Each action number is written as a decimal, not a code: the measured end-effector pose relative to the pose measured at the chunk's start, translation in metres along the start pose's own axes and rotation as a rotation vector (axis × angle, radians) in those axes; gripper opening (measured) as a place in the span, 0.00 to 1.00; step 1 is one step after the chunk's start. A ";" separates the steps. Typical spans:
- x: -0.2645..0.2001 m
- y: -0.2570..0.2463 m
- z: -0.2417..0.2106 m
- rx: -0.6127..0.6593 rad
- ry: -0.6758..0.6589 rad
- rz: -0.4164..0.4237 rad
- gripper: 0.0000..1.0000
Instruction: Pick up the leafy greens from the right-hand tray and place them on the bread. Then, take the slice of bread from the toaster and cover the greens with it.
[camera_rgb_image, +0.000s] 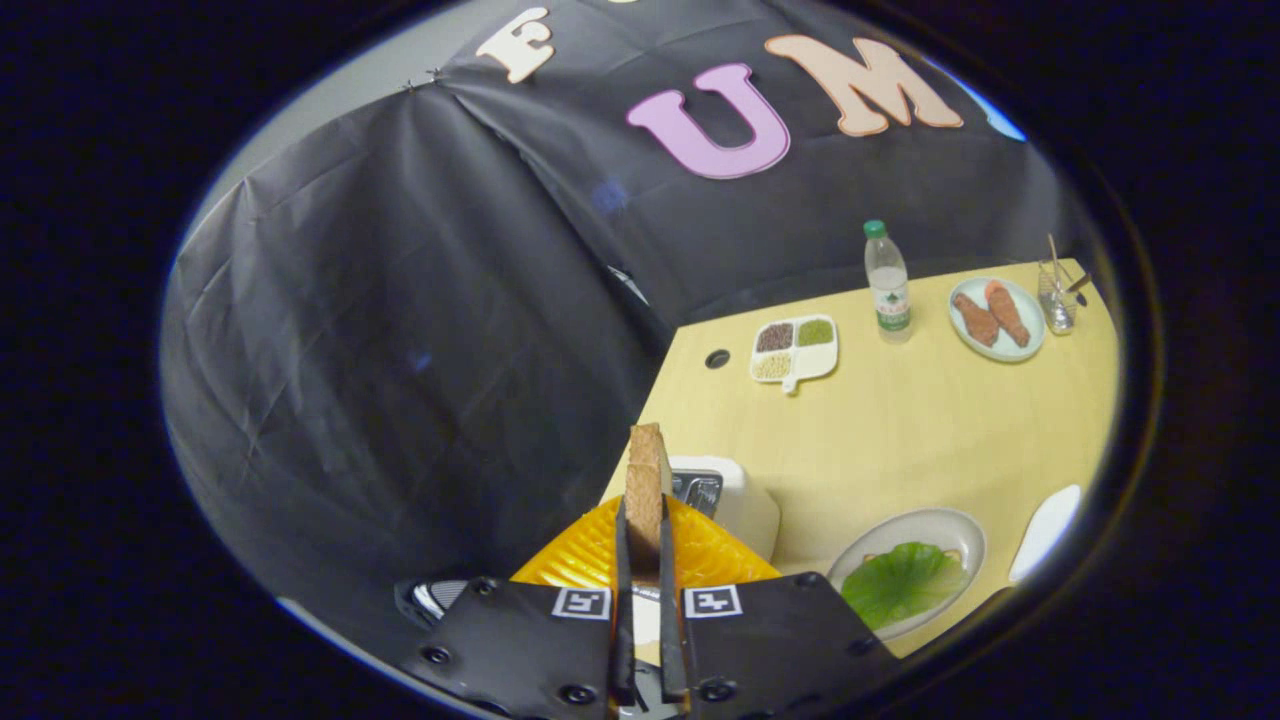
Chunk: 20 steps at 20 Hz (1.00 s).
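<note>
My gripper (644, 508) is shut on a slice of brown bread (646, 465), which stands edge-on between the two fingers and sticks out past their tips. Just beyond and a little right of the slice stands the white toaster (738, 500), its slot visible beside the bread. A grey oval plate (945, 525) to the right of the fingers carries a flat green leaf (900, 582); whatever lies under the leaf is hidden. The gripper hangs above the table, left of that plate.
An orange ribbed piece (590, 555) lies under the fingers, in front of the toaster. A white tray (1045, 530) sits right of the plate. Far across the wooden table (900, 430) are a compartment dish of grains (795, 348), a water bottle (887, 285), a plate of two browned pieces (995, 318) and a glass (1057, 295).
</note>
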<state>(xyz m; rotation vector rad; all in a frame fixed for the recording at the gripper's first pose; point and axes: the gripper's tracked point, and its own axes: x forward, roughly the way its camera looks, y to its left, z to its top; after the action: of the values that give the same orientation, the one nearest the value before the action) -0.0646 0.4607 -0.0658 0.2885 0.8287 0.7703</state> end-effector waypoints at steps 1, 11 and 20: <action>-0.010 -0.003 0.005 0.003 -0.016 0.001 0.13; -0.078 -0.152 -0.025 0.190 -0.075 -0.173 0.13; -0.023 -0.212 -0.126 0.425 0.079 -0.129 0.13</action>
<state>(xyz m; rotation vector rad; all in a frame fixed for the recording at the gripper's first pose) -0.0632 0.2886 -0.2443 0.5794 1.0737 0.4821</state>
